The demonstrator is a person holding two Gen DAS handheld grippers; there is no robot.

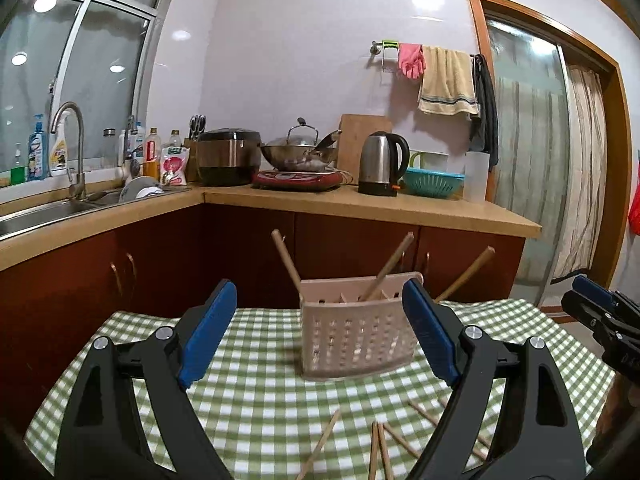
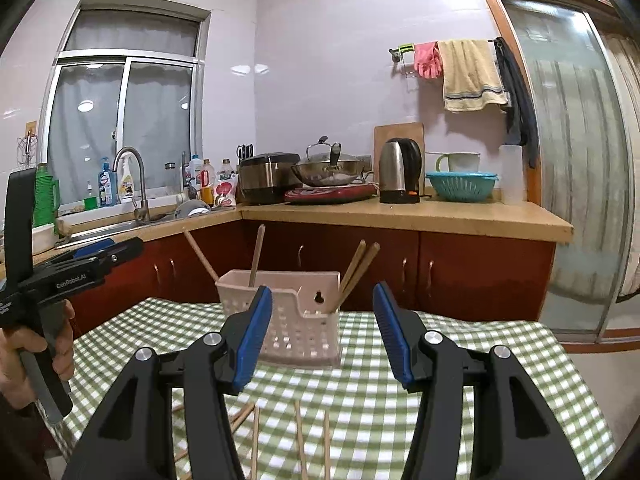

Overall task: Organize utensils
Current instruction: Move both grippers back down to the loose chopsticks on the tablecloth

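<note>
Both tools, left [image 1: 318,332] and right [image 2: 322,338], released, empty. Loose chopsticks [image 2: 298,436] lie on checkered bench [image 2: 480,380] near pink holder [image 2: 298,330]. Light, stiff, thin, roll easily; pinch mid-shaft.

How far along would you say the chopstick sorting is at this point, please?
Partly done. Several chopsticks already stand in the pink holder. Nothing is in hand: the left claw and right claw are both empty. Loose chopsticks still lie on the checked cloth.

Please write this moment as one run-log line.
left gripper: open, empty | right gripper: open, empty | holder: some chopsticks inside | loose chopsticks: on tablecloth
</note>
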